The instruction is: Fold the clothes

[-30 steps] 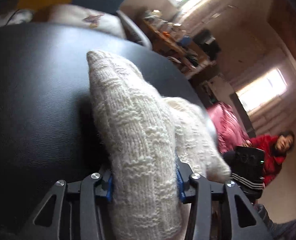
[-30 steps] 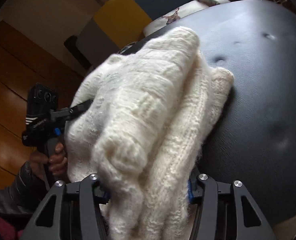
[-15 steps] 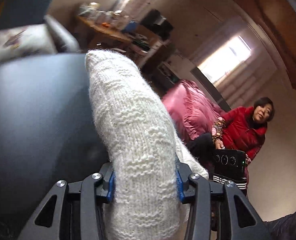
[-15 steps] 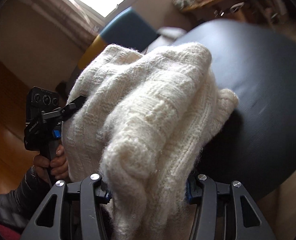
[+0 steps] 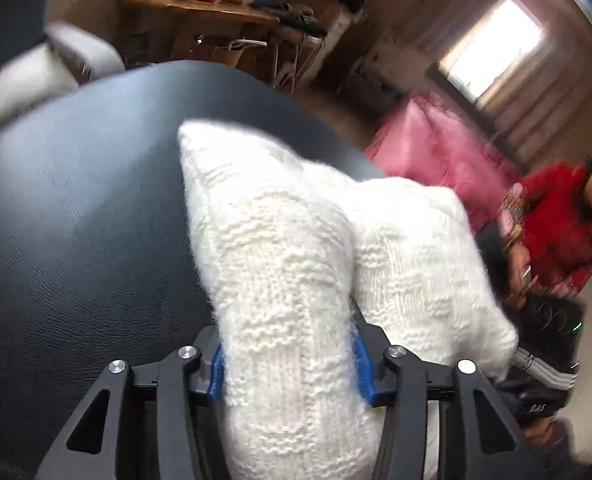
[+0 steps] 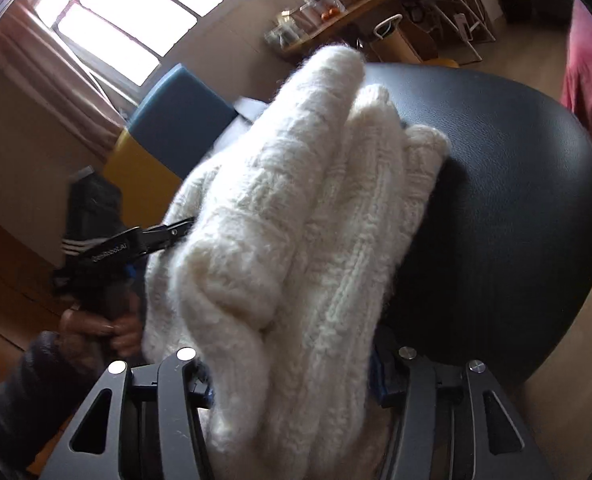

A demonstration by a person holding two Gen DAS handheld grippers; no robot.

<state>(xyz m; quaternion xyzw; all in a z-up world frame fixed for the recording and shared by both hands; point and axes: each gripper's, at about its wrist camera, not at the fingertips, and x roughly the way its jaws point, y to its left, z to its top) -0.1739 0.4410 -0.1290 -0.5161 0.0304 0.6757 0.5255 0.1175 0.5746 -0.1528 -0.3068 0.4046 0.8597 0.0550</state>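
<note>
Both the left gripper (image 5: 288, 364) and the right gripper (image 6: 292, 372) stay clamped on the white knit sweater (image 6: 296, 216). Since a moment ago the sweater has dropped back over the black cushion (image 5: 76, 220), its folded end resting there.

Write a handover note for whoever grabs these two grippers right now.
Left gripper: shut on the white knit sweater, a bunched fold between its fingers.
Right gripper: shut on a thicker bundle of the same sweater.
The sweater is held over the black padded surface, partly gathered between both grippers; whether it touches the surface is unclear.
Done: the knit is doubled over.
Left: lay it flat on the surface, finish folding, release.
</note>
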